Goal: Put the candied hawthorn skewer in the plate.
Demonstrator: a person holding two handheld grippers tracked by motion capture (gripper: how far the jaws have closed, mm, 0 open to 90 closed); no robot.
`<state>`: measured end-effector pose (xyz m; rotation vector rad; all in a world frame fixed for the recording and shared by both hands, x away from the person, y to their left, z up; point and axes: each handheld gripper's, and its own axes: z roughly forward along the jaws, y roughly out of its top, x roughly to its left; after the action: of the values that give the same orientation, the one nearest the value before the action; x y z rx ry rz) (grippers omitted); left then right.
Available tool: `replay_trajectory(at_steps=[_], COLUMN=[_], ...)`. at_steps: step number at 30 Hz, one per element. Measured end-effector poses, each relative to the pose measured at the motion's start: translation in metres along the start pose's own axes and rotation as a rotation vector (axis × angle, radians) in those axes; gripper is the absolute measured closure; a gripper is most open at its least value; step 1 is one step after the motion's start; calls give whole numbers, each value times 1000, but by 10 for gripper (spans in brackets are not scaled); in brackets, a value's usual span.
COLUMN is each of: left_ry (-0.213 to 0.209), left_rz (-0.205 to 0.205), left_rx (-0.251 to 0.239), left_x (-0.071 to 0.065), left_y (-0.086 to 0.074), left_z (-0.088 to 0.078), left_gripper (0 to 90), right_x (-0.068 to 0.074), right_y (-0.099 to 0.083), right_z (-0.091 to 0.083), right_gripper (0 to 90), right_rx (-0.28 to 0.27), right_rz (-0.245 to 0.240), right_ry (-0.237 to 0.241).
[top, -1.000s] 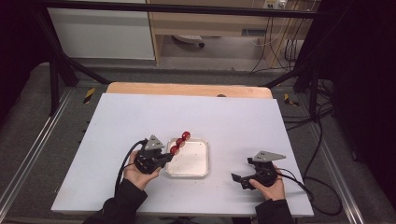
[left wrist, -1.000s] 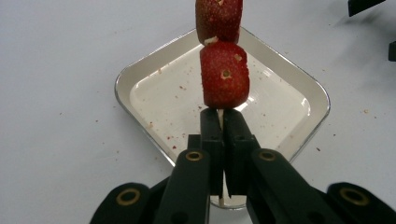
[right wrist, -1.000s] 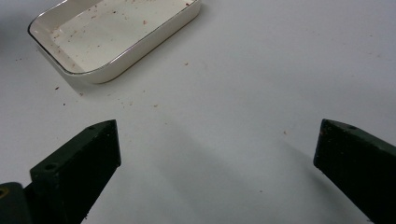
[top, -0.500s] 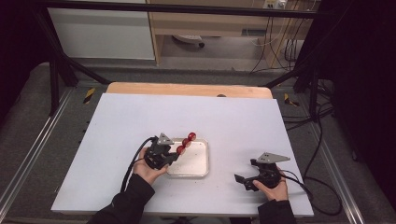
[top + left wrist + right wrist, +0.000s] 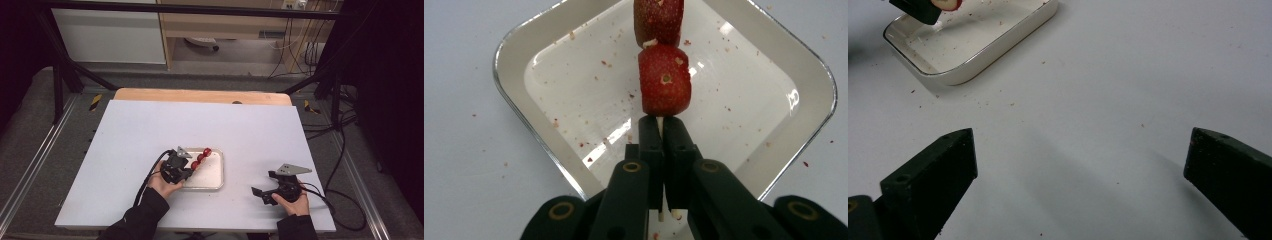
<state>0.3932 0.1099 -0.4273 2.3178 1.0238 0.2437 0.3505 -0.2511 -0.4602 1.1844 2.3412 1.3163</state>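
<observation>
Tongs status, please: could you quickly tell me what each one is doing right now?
Left tongs: closed on the stick of the red fruit skewer, over the white tray.
Right tongs: open, holding nothing.

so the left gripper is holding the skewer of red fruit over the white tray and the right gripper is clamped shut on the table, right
Not quite. The right gripper is open: the right gripper view shows its jaws spread wide apart over the bare table, with nothing between them. The rest holds: the left gripper pinches the skewer of red fruit over the white tray.
</observation>
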Motion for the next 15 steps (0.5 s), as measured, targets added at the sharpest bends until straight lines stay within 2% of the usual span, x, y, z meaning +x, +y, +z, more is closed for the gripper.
replay_trajectory(at_steps=[8,15], left_ry=[19,30], left_rz=[8,7], left_rx=[38,44], left_x=[-5,-6], left_y=[0,0], left_z=[3,3], left_gripper=[877,875], right_x=[-1,-1], right_y=[0,0], right_z=[0,0], right_gripper=[12,12], right_rx=[-2,-1], right_rz=[0,1], right_ry=[1,0])
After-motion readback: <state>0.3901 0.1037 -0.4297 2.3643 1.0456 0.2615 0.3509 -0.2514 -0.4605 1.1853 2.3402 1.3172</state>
